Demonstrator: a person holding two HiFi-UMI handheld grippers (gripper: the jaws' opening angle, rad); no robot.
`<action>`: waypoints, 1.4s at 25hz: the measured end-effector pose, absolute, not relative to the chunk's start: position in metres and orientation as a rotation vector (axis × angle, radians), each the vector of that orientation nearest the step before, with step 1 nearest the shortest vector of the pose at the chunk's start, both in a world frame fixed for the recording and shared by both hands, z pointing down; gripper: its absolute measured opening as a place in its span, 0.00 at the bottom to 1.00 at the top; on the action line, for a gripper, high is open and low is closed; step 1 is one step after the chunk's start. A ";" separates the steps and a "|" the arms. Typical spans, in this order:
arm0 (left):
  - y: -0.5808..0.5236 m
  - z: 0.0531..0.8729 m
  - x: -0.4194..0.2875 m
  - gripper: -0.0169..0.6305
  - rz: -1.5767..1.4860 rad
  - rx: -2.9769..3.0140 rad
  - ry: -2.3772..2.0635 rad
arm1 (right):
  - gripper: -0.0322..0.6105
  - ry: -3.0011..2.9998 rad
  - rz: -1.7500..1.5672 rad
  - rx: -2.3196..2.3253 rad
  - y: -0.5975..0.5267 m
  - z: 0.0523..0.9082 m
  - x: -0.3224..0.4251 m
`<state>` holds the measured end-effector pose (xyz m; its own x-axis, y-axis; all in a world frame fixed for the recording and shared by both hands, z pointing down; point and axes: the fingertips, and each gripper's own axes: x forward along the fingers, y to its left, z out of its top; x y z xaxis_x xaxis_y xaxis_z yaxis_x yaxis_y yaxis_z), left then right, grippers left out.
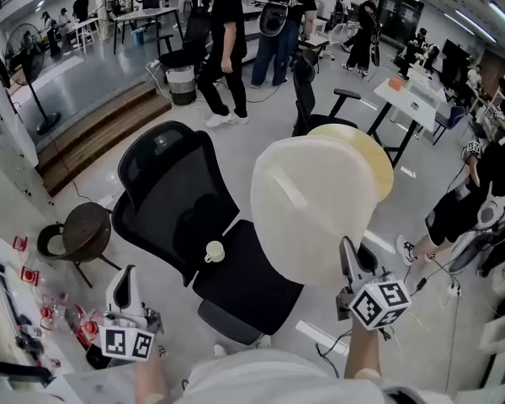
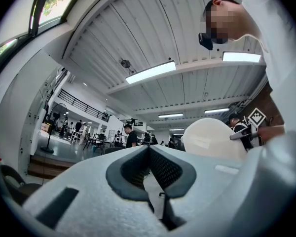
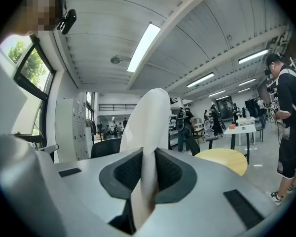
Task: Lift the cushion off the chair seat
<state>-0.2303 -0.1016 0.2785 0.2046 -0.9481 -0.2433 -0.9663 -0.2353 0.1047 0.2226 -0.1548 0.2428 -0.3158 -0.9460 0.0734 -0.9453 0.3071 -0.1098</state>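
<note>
The round white cushion (image 1: 313,209) hangs in the air, clear of the black office chair's seat (image 1: 252,284), a little to the seat's right. My right gripper (image 1: 349,259) is shut on the cushion's lower edge. In the right gripper view the cushion (image 3: 148,117) stands on edge, pinched between the dark pads of that gripper (image 3: 147,157). My left gripper (image 1: 124,283) is low at the left, apart from the chair, shut and holding nothing. From the left gripper (image 2: 149,149) the cushion (image 2: 212,137) shows off to the right.
The chair's mesh back (image 1: 172,183) rises behind the seat, with a small white object (image 1: 214,251) at its side. A round yellow-topped stool (image 1: 374,154) stands behind the cushion, and a small brown stool (image 1: 84,230) at the left. People (image 1: 223,40) and desks (image 1: 412,99) fill the back.
</note>
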 end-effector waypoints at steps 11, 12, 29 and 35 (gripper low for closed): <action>-0.098 0.272 -0.229 0.05 0.379 -2.390 1.870 | 0.14 2.504 -0.203 -1.849 -0.142 0.247 0.226; -0.098 0.273 -0.229 0.05 0.377 -2.393 1.868 | 0.14 2.501 -0.199 -1.852 -0.140 0.248 0.226; -0.076 0.275 -0.237 0.05 0.370 -2.373 1.900 | 0.13 2.483 -0.140 -1.868 -0.127 0.242 0.227; -0.072 0.278 -0.239 0.05 0.374 -2.365 1.912 | 0.13 2.496 -0.128 -1.857 -0.127 0.242 0.224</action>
<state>-0.2394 -0.0718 0.2780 0.1926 -0.9525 -0.2360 -0.9712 -0.2194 0.0928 0.2242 -0.1270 0.2415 -0.2885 -0.9571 0.0263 -0.9548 0.2855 -0.0829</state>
